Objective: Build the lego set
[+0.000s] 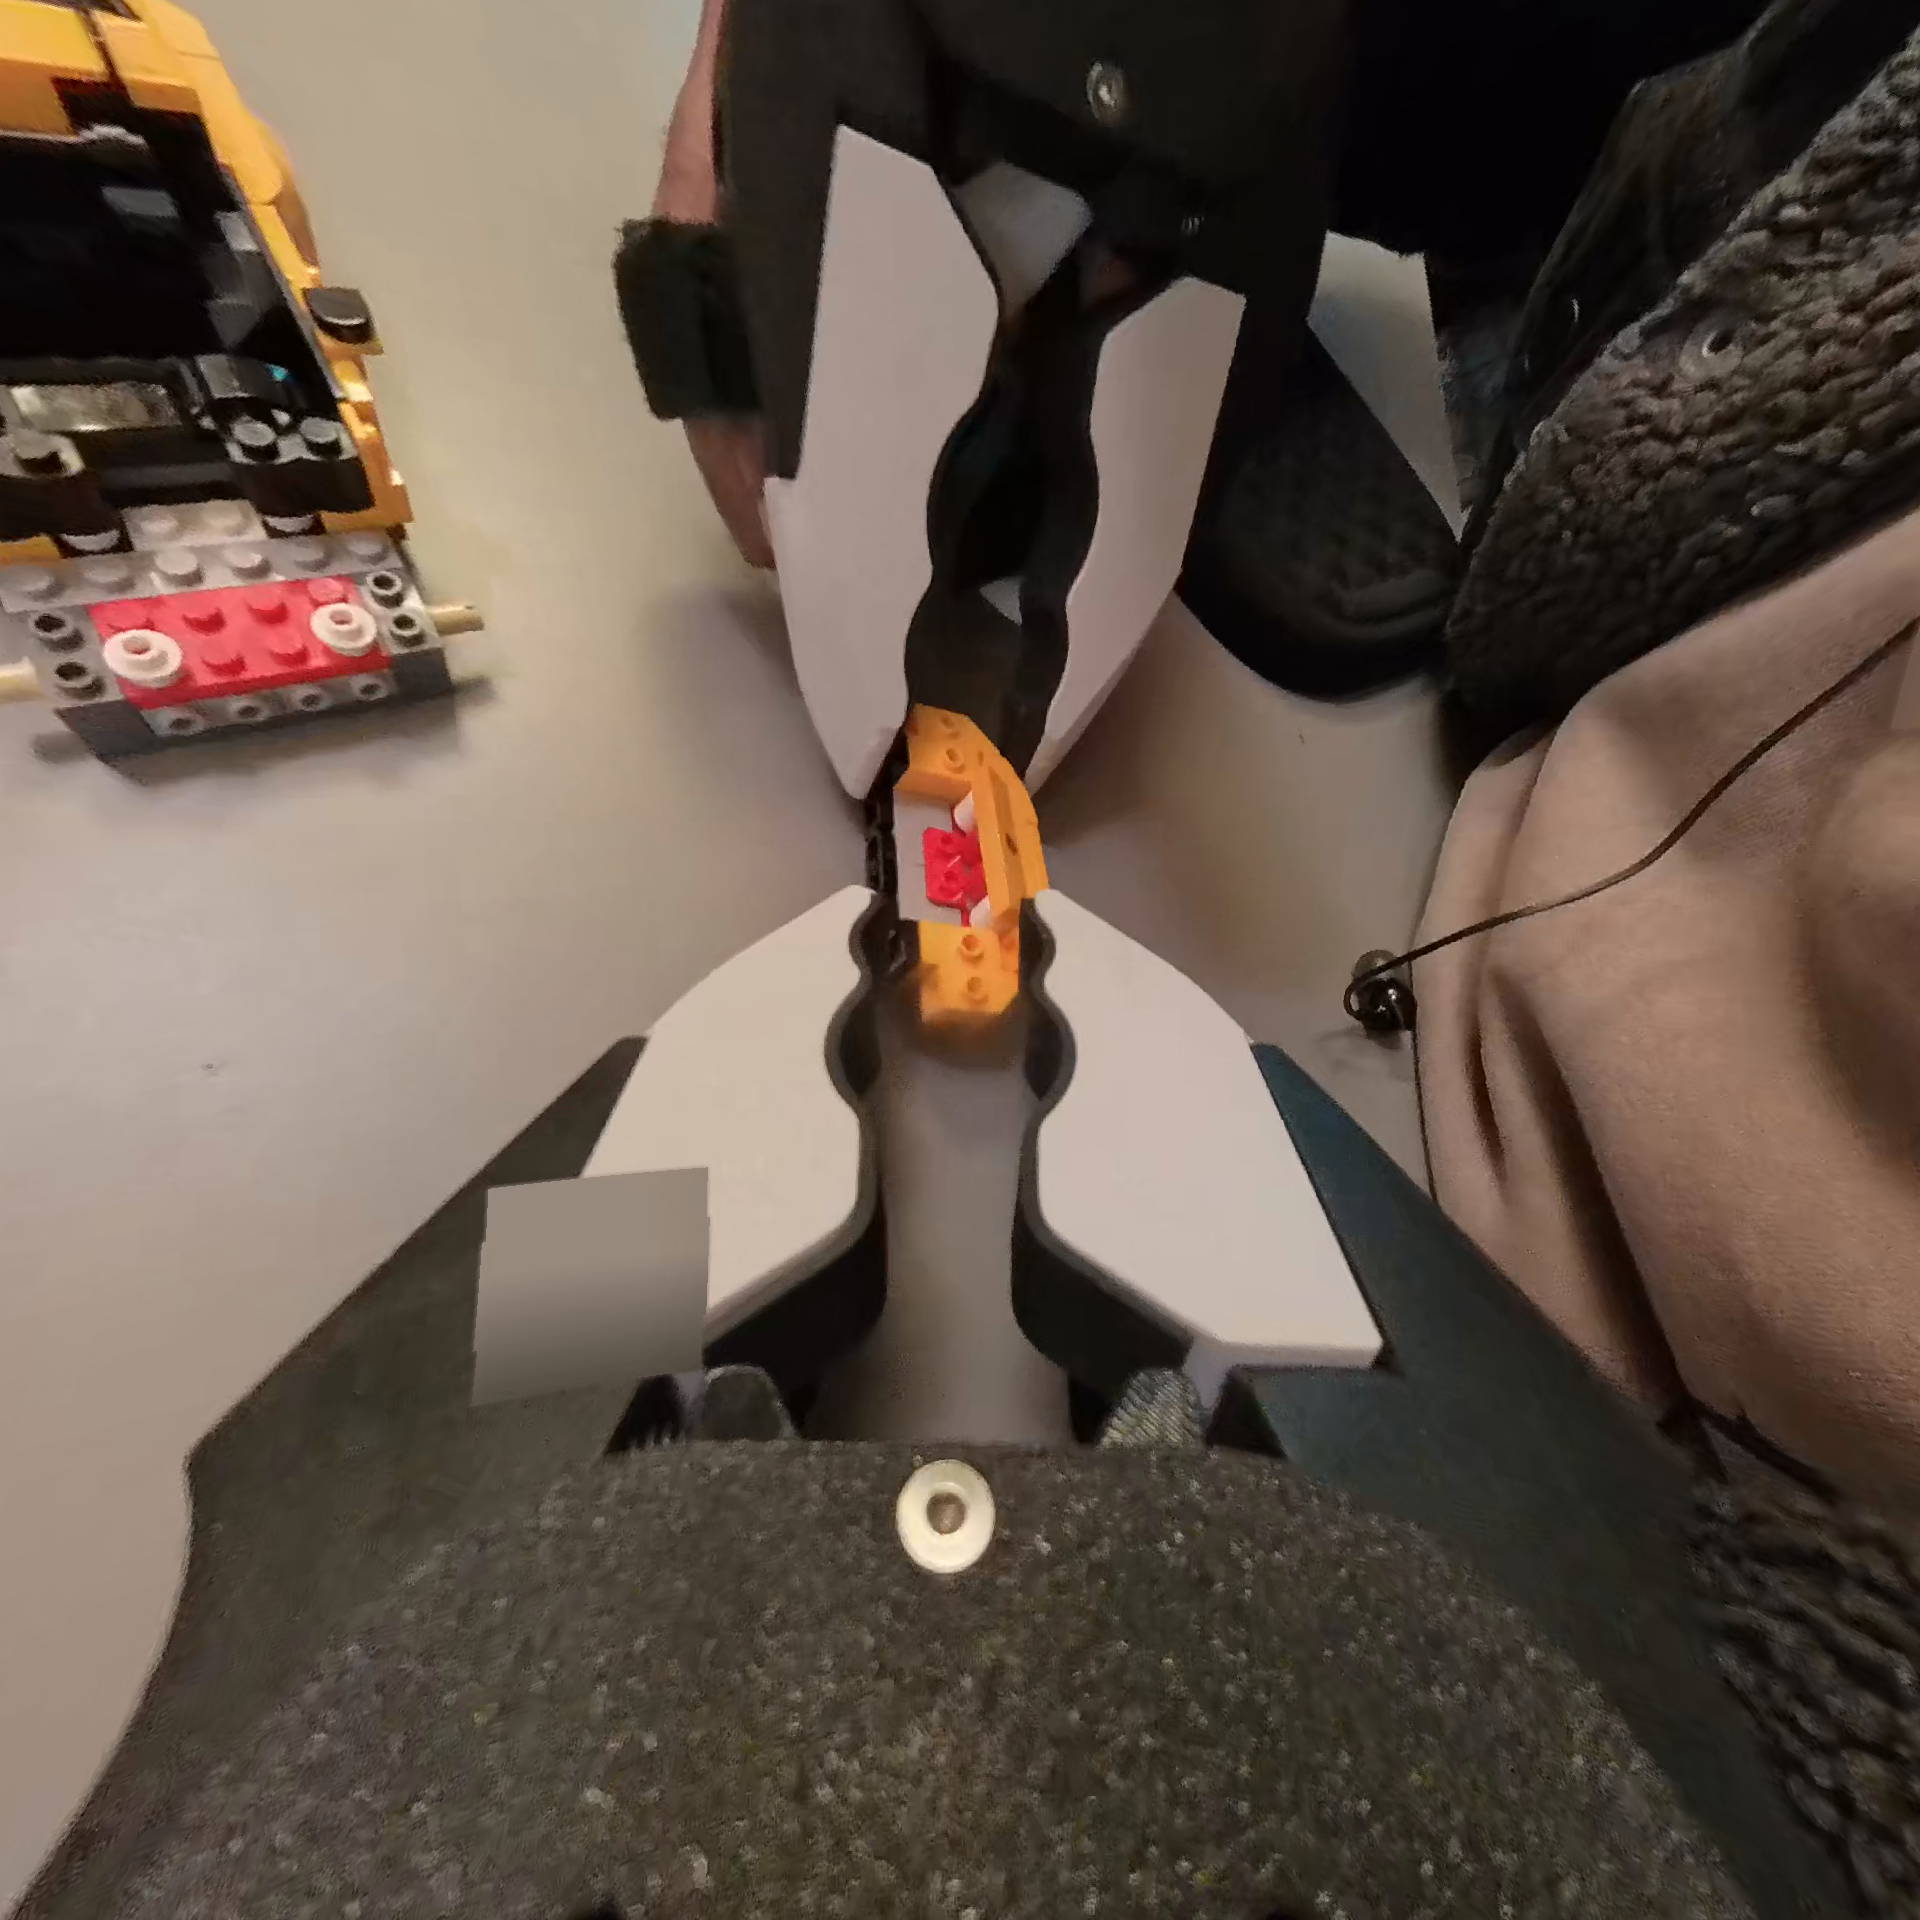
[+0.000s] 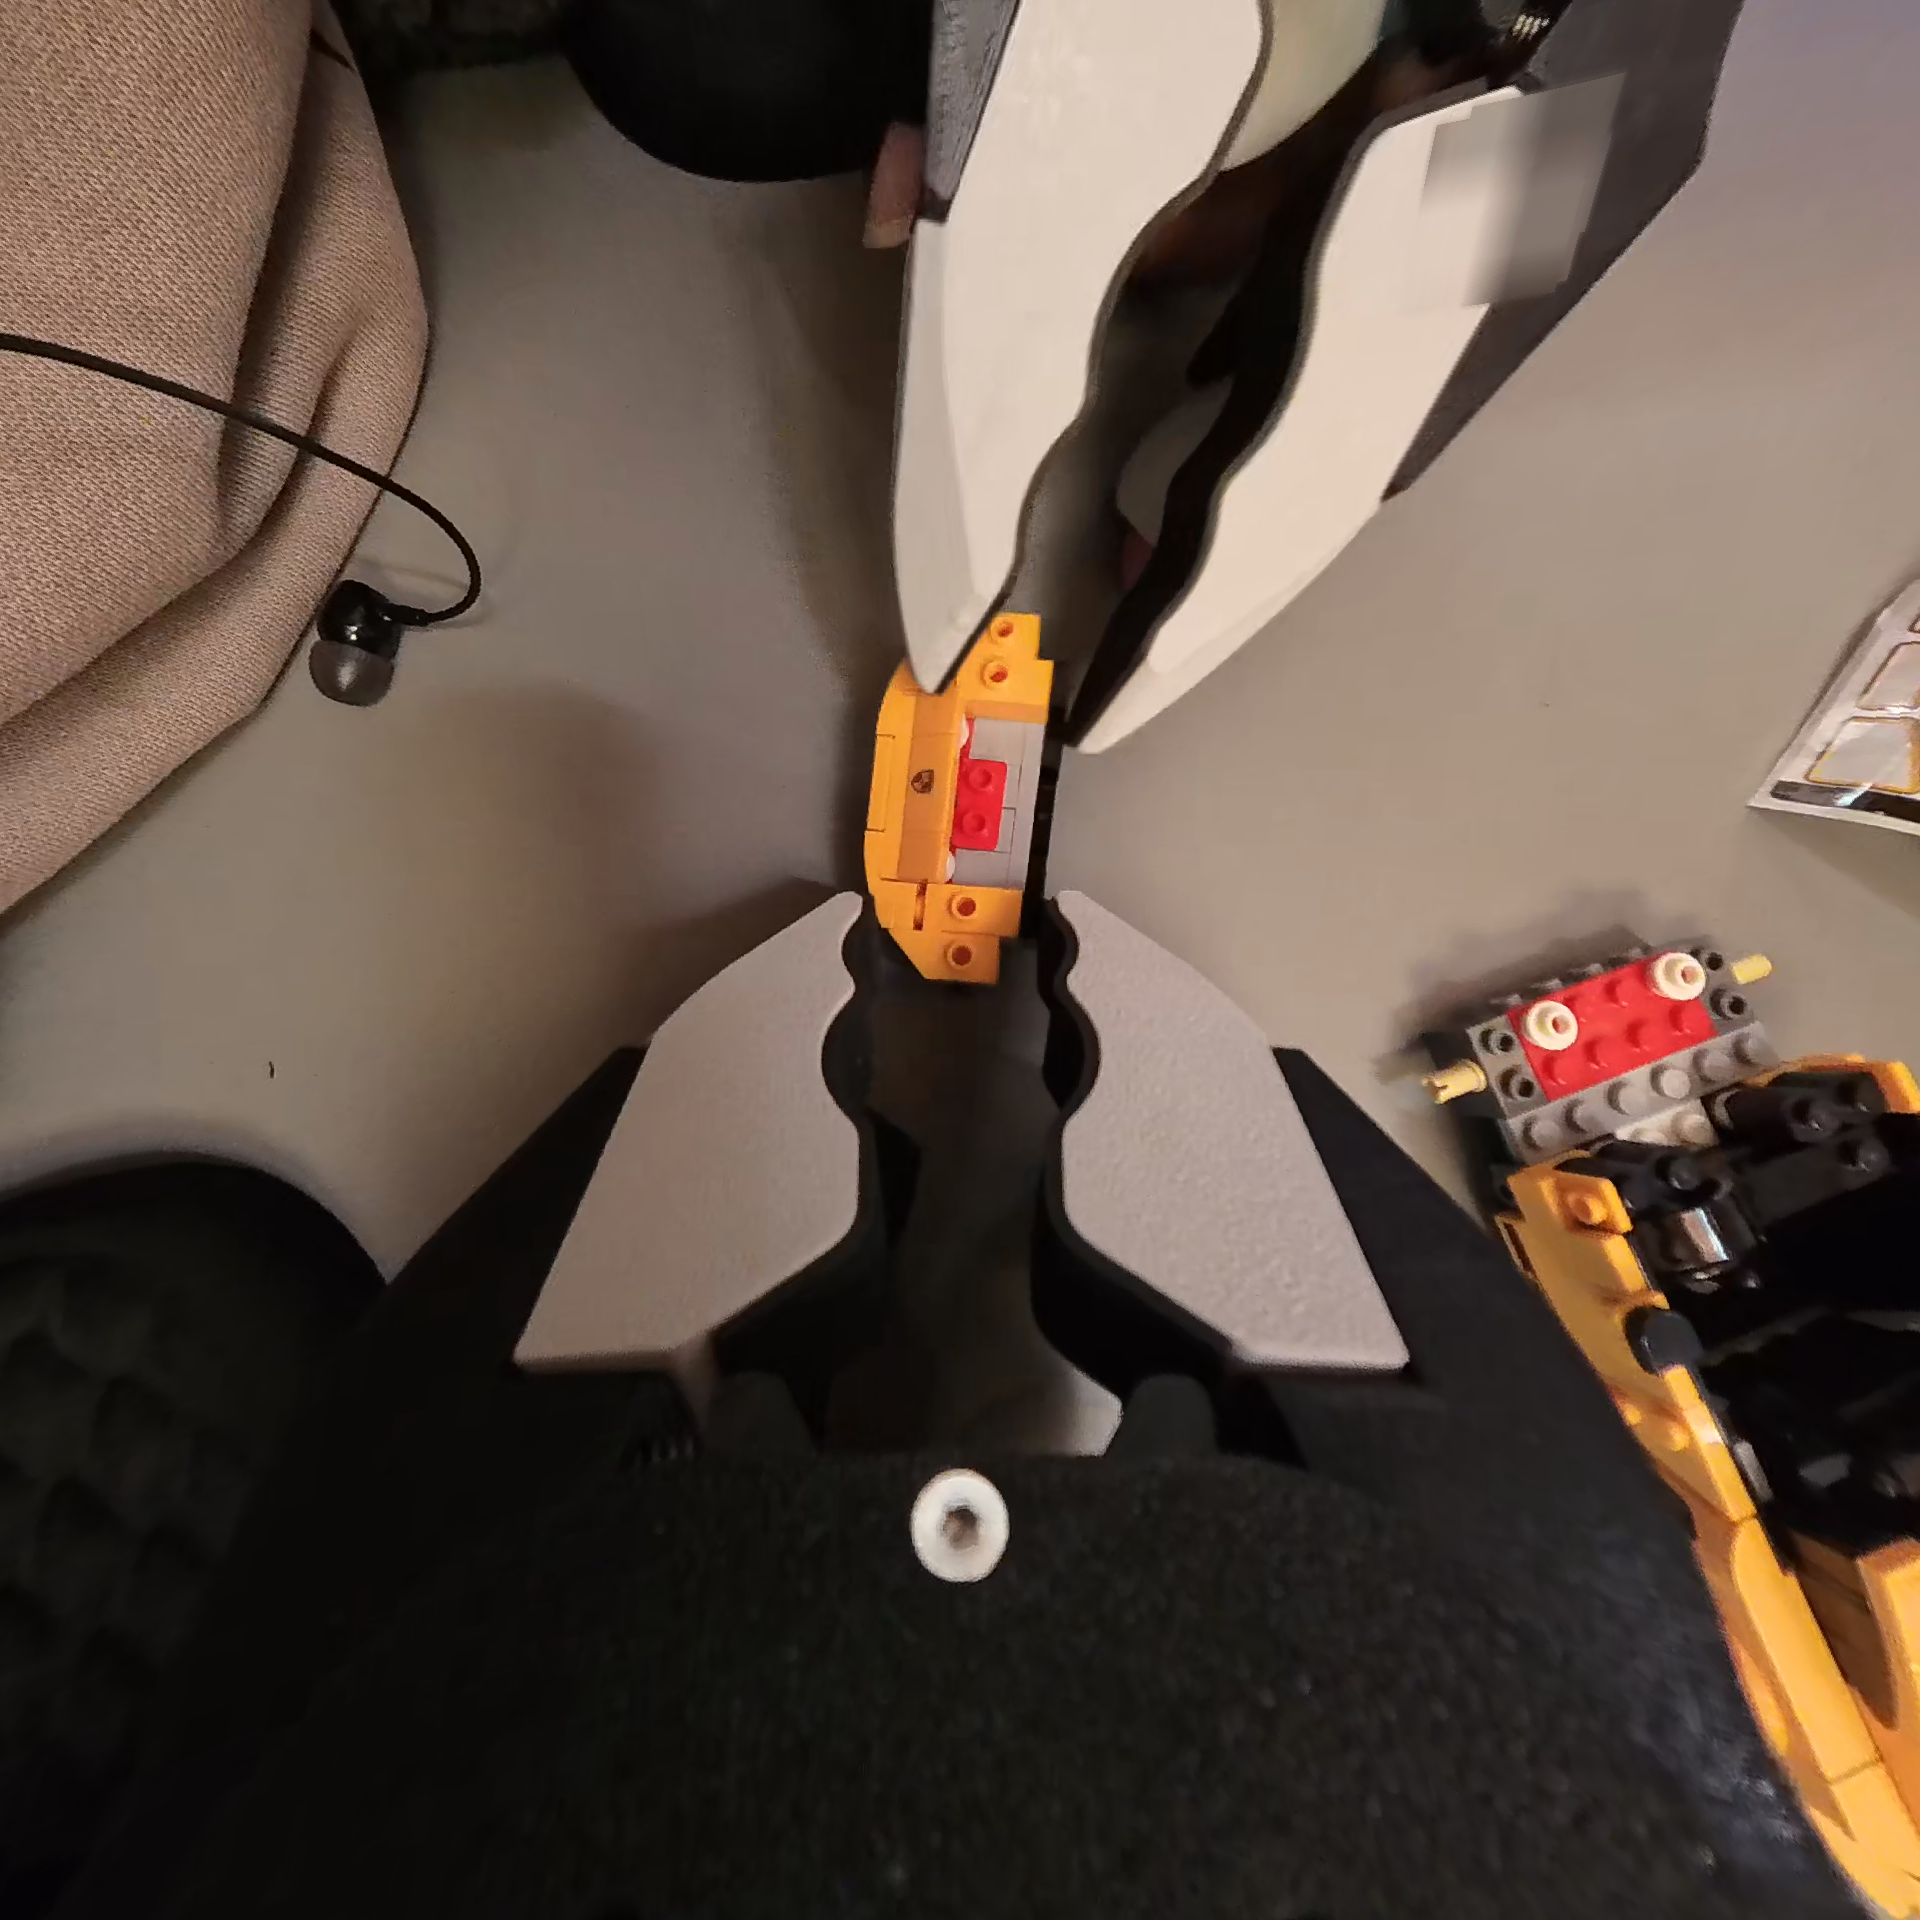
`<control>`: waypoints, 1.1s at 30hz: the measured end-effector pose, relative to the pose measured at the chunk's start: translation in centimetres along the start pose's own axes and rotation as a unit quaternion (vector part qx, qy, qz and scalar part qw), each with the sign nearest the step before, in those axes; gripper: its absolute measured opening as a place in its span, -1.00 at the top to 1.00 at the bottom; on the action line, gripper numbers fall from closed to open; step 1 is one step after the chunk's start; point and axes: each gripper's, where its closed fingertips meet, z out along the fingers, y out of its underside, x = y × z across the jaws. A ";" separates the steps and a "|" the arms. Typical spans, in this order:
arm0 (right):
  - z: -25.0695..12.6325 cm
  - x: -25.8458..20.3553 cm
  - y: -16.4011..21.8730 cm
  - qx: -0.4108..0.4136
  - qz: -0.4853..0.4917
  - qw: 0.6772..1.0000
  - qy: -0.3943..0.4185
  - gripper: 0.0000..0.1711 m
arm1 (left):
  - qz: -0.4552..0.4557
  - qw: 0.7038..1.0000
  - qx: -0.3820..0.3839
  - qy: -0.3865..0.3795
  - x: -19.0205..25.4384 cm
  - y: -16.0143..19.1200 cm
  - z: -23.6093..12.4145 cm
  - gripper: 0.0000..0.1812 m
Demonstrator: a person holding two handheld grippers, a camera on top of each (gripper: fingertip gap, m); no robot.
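A: Tongs, two pairs of them, meet nose to nose over the bench (image 1: 260, 935). The left tongs (image 1: 951, 961) pinch one end of a little orange piece (image 1: 971, 862), and the right tongs (image 2: 951, 935) pinch the other end.

B: Are both clenched on it?

A: Yes, both look squeezed onto it, one on each end. The red and grey bits in the middle show between them.

B: Why hold it from both sides?

A: I think so it stays steady up in the air. One pair can then let go and grab it a better way.

B: Where does it go?

A: My guess is onto the yellow and black car (image 2: 1704, 1247). The car sits on the bench off to the side, well apart from the piece. Its end has a red plate (image 2: 1616, 1029) with two white round studs, still bare.

B: How are the hands turned?

A: Each pair points straight at the other, fingers level, close to the person's tan top (image 1: 1662, 1039). A paper sheet (image 2: 1860, 727) lies farther off.
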 end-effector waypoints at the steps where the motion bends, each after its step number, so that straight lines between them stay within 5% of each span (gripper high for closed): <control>1: 0.0 0.0 0.0 0.000 0.001 1.000 0.000 0.65 | 0.006 1.000 -0.003 -0.003 0.0 0.1 0.1 0.73; 33: -0.1 0.0 0.6 0.000 0.006 1.000 -0.014 0.66 | 0.046 0.999 -0.020 -0.016 -0.3 0.5 0.8 0.65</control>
